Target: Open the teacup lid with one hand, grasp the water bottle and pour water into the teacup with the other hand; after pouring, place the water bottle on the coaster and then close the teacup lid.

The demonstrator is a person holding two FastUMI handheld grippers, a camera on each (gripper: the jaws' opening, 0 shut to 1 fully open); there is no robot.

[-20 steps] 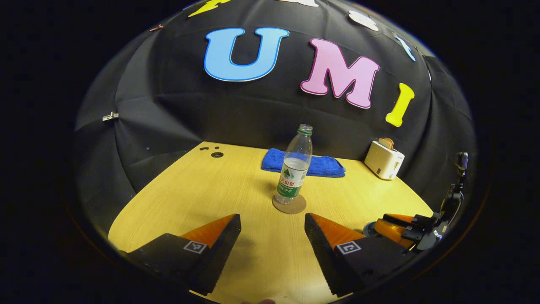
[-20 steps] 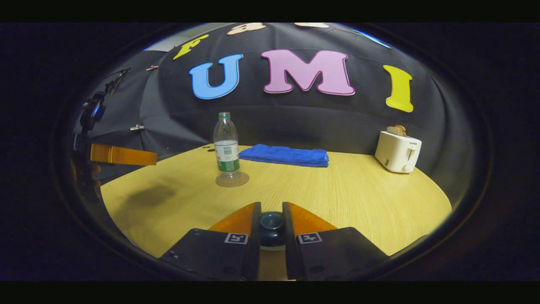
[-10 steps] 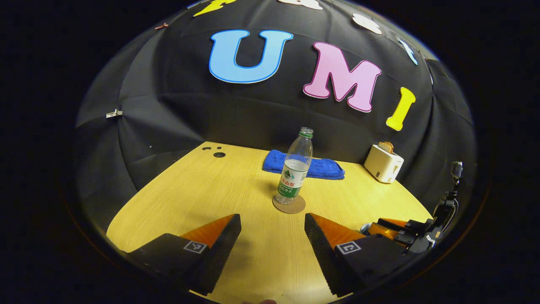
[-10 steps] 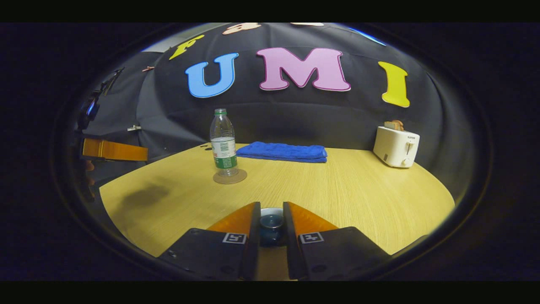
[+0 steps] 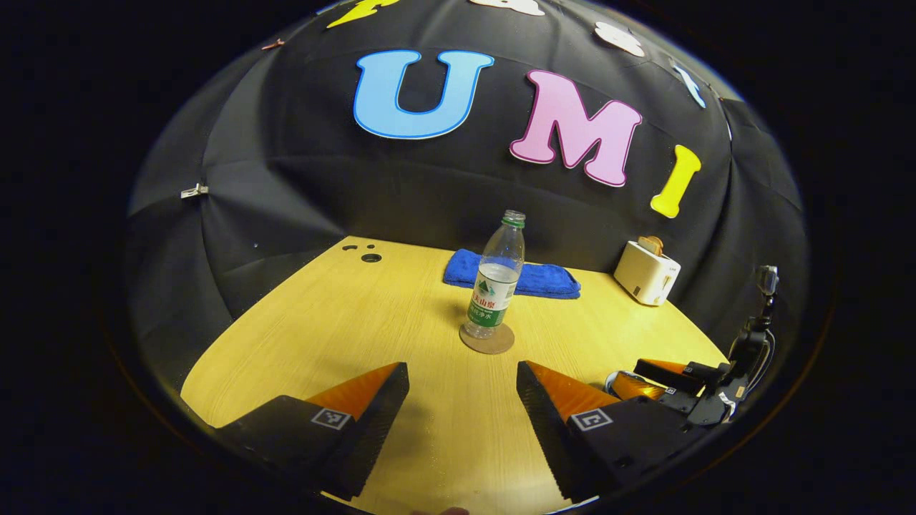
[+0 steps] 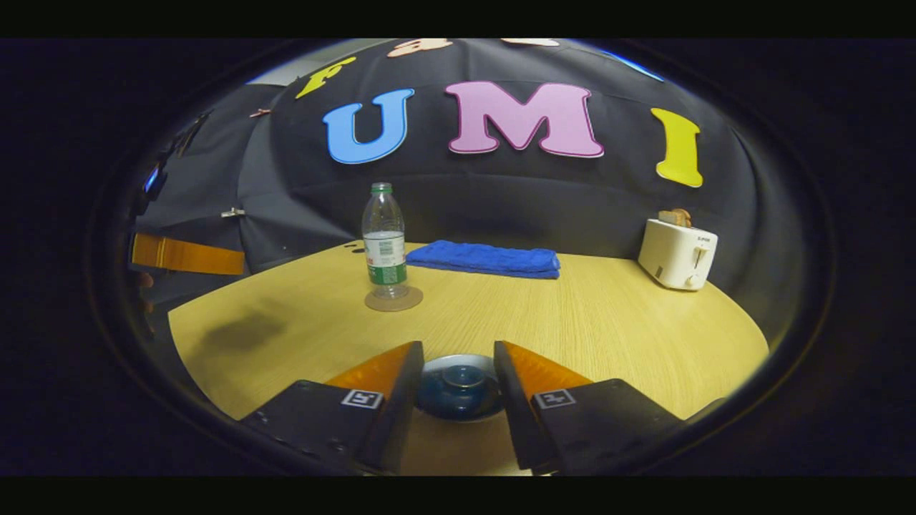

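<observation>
A clear water bottle [image 5: 494,286] [image 6: 384,243] with a green label stands upright on a round coaster [image 5: 487,339] [image 6: 393,300] in the middle of the wooden table. My left gripper [image 5: 463,372] is open and holds nothing, a short way in front of the bottle. In the right gripper view, the dark blue teacup lid [image 6: 459,386] lies on the cup between the spread fingers of my right gripper [image 6: 458,352], which do not touch its knob. The left gripper view shows the right gripper [image 5: 665,372] low at the right, over the teacup [image 5: 617,379].
A folded blue towel [image 5: 529,280] [image 6: 486,259] lies behind the bottle near the back wall. A white toaster [image 5: 646,272] [image 6: 676,254] with bread in it stands at the back right. Small holes [image 5: 371,257] mark the table's far left corner.
My right gripper was shut on the lid's knob and has now opened, leaving the lid on the cup. The left gripper has stayed open and hardly moved.
</observation>
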